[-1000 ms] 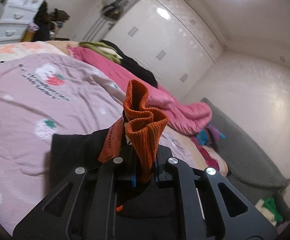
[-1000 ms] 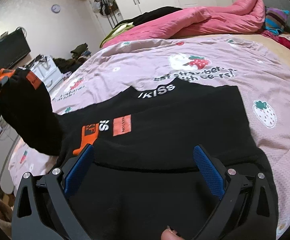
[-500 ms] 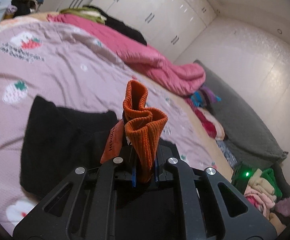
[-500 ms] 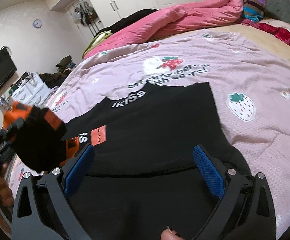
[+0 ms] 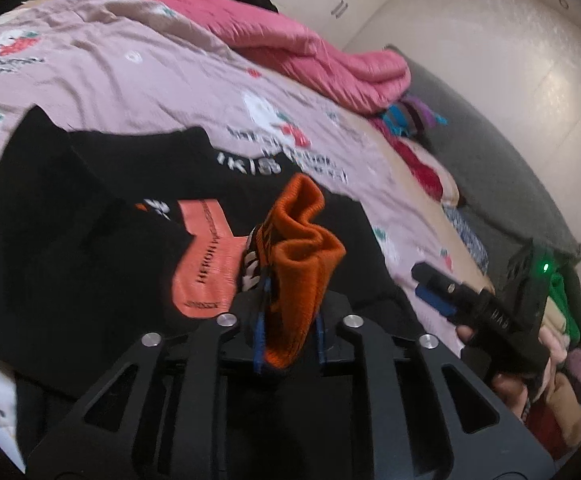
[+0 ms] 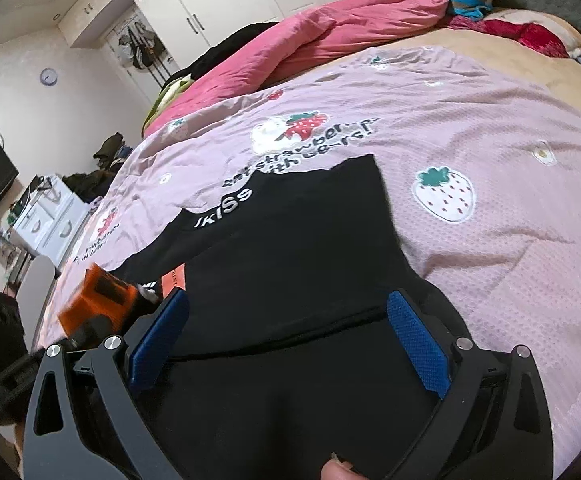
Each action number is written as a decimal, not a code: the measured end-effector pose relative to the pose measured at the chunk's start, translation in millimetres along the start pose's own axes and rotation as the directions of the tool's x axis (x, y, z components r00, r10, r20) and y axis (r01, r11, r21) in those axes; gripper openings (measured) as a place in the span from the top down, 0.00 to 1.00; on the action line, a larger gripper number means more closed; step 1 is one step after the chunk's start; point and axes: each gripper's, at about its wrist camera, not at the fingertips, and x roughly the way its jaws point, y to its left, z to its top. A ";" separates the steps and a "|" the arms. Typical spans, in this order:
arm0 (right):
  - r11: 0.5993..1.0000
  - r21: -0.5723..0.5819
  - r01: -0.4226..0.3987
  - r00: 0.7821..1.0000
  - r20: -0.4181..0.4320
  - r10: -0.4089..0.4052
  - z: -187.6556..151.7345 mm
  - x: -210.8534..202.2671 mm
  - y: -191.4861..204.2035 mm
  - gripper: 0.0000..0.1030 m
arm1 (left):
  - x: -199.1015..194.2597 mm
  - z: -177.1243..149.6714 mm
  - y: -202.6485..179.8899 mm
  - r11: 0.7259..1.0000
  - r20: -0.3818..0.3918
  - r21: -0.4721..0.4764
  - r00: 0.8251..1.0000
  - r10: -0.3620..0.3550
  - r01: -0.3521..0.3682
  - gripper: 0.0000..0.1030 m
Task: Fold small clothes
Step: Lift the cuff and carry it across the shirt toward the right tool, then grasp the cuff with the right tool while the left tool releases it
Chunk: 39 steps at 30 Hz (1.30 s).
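The black sweatshirt (image 6: 290, 264) is lying mostly flat on the pink strawberry bedspread (image 6: 470, 128), white "IKISS" lettering at its far edge, and one sleeve is mid-fold. The left hand-held gripper (image 5: 286, 336) is pinched tight on the orange ribbed cuff (image 5: 302, 264), which sticks up bunched between the blue pads, with the sleeve's orange label patch (image 5: 206, 260) just left of the cuff. In the left wrist view the cuff hangs over the sweatshirt's body, so I'd say the sleeve is being carried across toward the middle of the garment.

The right hand-held gripper (image 6: 286, 344) has its jaws spread wide with nothing between them — the black fabric of the sweatshirt's near part only shows through the gap, and I can't tell if the fingertips touch it. From its camera the cuff (image 6: 98, 300) shows up off to the left of the sweatshirt's body.

What the next move hangs on, as I read it: the sleeve's long axis runs from the cuff back to the shoulder at the sweatshirt's left side, and the landing spot lies ahead of the left gripper, over the chest. The left one is clearly nearer and already holding, so it does the laying down — the right one seems free to pin or smooth the body.
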 end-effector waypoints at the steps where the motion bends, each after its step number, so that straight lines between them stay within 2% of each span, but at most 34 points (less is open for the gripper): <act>1: 1.000 0.013 0.001 1.000 -0.001 -0.001 -0.7 -1.3 -3.1 0.04 | 4.6 -1.9 -1.2 1.000 -0.020 0.009 1.000 0.002 -0.002 0.86; 3: 0.999 0.037 0.007 1.000 -0.001 -0.007 -2.4 -4.2 -9.4 0.04 | 10.6 -5.4 -1.7 1.000 -0.050 0.008 0.999 -0.009 0.009 0.79; 7: 0.997 0.081 0.007 1.000 -0.018 -0.005 -9.1 -7.7 -19.2 0.04 | 13.1 -9.7 -5.5 0.999 -0.085 0.005 0.995 -0.044 0.045 0.53; 10: 0.996 0.084 -0.004 0.999 -0.045 0.008 -16.5 -6.3 -17.1 0.04 | 5.5 -6.7 -9.7 0.999 -0.060 0.035 0.998 -0.023 0.025 0.51; 11: 0.997 0.077 -0.008 0.998 -0.054 0.013 -19.6 -5.1 -13.8 0.04 | 2.6 -5.0 -10.0 0.999 -0.048 0.045 0.999 -0.008 0.010 0.51; 13: 0.999 0.047 -0.020 0.997 -0.079 0.024 -26.3 -0.8 -2.8 0.04 | -6.2 -0.2 -7.2 0.999 -0.017 0.049 1.000 0.023 -0.023 0.36; 16: 0.998 -0.005 -0.058 0.990 -0.127 0.057 -35.5 9.9 19.7 0.04 | -17.8 7.4 -1.8 0.994 0.024 0.055 0.996 0.088 -0.089 0.28; 18: 0.997 -0.022 -0.078 0.986 -0.151 0.074 -39.9 16.1 31.2 0.04 | -24.7 11.2 2.6 0.987 0.043 0.061 0.988 0.146 -0.149 0.18; 19: 0.995 -0.040 -0.093 0.981 -0.173 0.084 -42.7 22.3 40.1 0.04 | -29.7 13.7 6.5 0.978 0.065 0.063 0.978 0.197 -0.201 0.13; 21: 0.994 -0.066 -0.091 0.977 -0.199 0.076 -47.6 31.6 54.2 0.07 | -35.5 17.7 12.5 0.964 0.086 0.056 0.964 0.253 -0.259 0.09; 22: 0.993 -0.073 -0.092 0.976 -0.206 0.075 -49.1 34.4 58.4 0.10 | -39.9 19.3 16.0 0.962 0.092 0.049 0.960 0.264 -0.269 0.09; 23: 0.993 -0.077 -0.094 0.974 -0.215 0.075 -50.5 37.8 62.7 0.20 | -43.1 21.2 19.8 0.959 0.099 0.040 0.956 0.276 -0.281 0.09; 26: 0.993 -0.063 -0.101 0.969 -0.233 0.083 -52.7 47.6 71.2 0.28 | -52.5 27.4 33.5 0.947 0.108 0.005 0.942 0.319 -0.321 0.09; 29: 0.993 -0.036 -0.115 0.964 -0.247 0.103 -53.3 56.9 76.1 0.43 | -64.7 32.4 49.1 0.946 0.117 -0.051 0.939 0.324 -0.320 0.09; 31: 0.993 -0.033 -0.109 0.961 -0.261 0.097 -53.5 62.5 79.8 0.61 | -72.2 35.3 57.6 0.944 0.126 -0.074 0.936 0.328 -0.321 0.09; 33: 0.992 -0.057 -0.112 0.961 -0.261 0.093 -52.1 63.2 85.9 0.83 | -80.0 38.2 65.6 0.935 0.139 -0.098 0.926 0.352 -0.341 0.09; 35: 0.988 -0.088 -0.128 0.964 -0.243 0.104 -46.8 58.5 94.0 0.89 | -92.8 42.1 77.0 0.928 0.158 -0.133 0.917 0.366 -0.347 0.09; 37: 0.976 -0.102 -0.190 0.961 -0.221 0.164 -35.6 48.1 104.4 0.90 | -104.0 44.9 87.8 0.925 0.176 -0.175 0.913 0.367 -0.337 0.09; 39: 0.968 -0.128 -0.218 0.962 -0.197 0.190 -24.4 39.8 113.9 0.90 | -111.5 46.4 95.5 0.919 0.188 -0.208 0.908 0.374 -0.336 0.09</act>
